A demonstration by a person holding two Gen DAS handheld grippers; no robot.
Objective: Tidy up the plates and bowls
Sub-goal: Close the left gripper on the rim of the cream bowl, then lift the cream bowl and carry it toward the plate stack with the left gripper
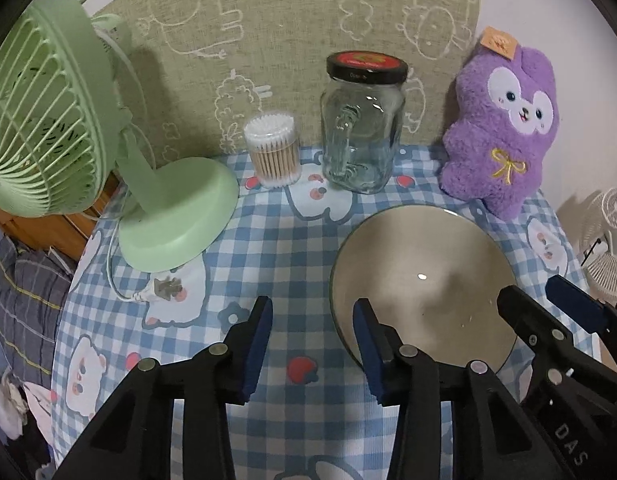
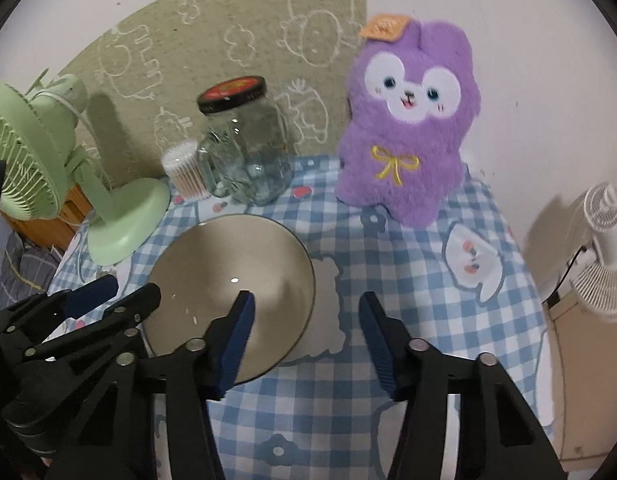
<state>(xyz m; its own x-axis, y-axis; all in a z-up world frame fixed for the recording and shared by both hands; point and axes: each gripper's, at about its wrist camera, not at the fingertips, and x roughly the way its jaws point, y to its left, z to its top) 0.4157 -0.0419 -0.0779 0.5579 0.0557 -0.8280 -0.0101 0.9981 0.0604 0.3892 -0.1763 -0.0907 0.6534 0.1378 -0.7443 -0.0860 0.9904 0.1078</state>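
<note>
Jar lidded; cotton-swab tub full

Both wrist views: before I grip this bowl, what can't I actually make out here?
- Bowl: near rim hidden behind gripper fingers in both views; whether any pad touches it is unclear.
- Left gripper: the right view shows only its fingers, from the side.
- Glass jar: lid print too small to read.
- White fan: cut off by the right view's edge.
- No plates in either view.

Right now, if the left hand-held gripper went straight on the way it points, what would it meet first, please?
Probably the checked tablecloth just left of the bowl; the left hand-held gripper points downward, its right finger already overlapping the bowl's rim. Depth is uncertain.
</note>
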